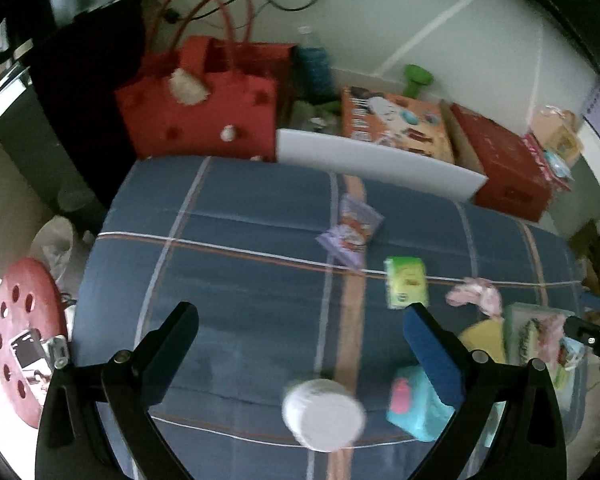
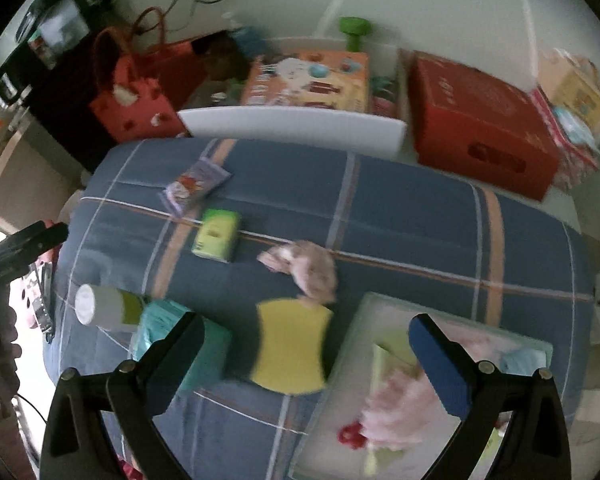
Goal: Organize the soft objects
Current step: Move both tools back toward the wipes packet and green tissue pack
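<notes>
Both grippers hover wide open and empty over the bed. The right gripper (image 2: 306, 354) is nearer the yellow sponge (image 2: 292, 346), which lies just ahead between its fingers, left of the bin (image 2: 348, 344). The left gripper (image 1: 300, 344) hangs over the white roll (image 1: 324, 414).

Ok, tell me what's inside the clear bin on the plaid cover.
The clear bin holds pink fabric, a pale green piece, something light blue and a small red item. The blur hides details, and whatever lies beneath them is covered.
</notes>
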### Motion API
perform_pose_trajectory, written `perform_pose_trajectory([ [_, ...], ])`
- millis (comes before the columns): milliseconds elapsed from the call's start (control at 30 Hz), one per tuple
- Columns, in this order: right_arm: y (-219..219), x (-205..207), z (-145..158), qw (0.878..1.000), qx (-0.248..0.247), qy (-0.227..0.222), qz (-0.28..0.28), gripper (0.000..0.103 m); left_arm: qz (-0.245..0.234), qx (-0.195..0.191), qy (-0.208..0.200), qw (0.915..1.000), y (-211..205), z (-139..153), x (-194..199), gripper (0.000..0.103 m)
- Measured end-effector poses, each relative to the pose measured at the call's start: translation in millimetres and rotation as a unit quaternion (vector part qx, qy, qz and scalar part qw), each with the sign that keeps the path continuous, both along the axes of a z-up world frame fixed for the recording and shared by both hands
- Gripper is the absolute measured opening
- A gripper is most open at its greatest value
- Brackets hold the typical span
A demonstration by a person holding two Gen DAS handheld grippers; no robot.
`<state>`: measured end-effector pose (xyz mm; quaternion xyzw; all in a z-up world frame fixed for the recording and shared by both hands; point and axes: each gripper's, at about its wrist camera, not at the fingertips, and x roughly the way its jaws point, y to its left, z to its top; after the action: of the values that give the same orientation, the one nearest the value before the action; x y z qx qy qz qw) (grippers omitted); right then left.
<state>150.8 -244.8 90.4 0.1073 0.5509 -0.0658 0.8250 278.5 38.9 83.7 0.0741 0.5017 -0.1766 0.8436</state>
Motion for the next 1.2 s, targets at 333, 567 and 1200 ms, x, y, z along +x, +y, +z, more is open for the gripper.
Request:
perform_pose_trajectory([
  [333,52.9,65.3,-14.0,0.999,0.015,0.021,0.028,0.103,-0.005,0.010,0.016,0.9998,15.8,-20.4,31.5,0.102],
  [567,73.2,106.6,-51.7,0.997,0.023,0.058,0.036,0.103,-0.009,0.008,0.037,0.9993,3.0,-34.3,58.1,0.102],
  [1200,83.9,166.4,-133.1,0.990,0.008,0.131,0.048,0.101,-0.018,0.021,0.097,0.9949,-37.3,-98.3,110.9,0.102],
])
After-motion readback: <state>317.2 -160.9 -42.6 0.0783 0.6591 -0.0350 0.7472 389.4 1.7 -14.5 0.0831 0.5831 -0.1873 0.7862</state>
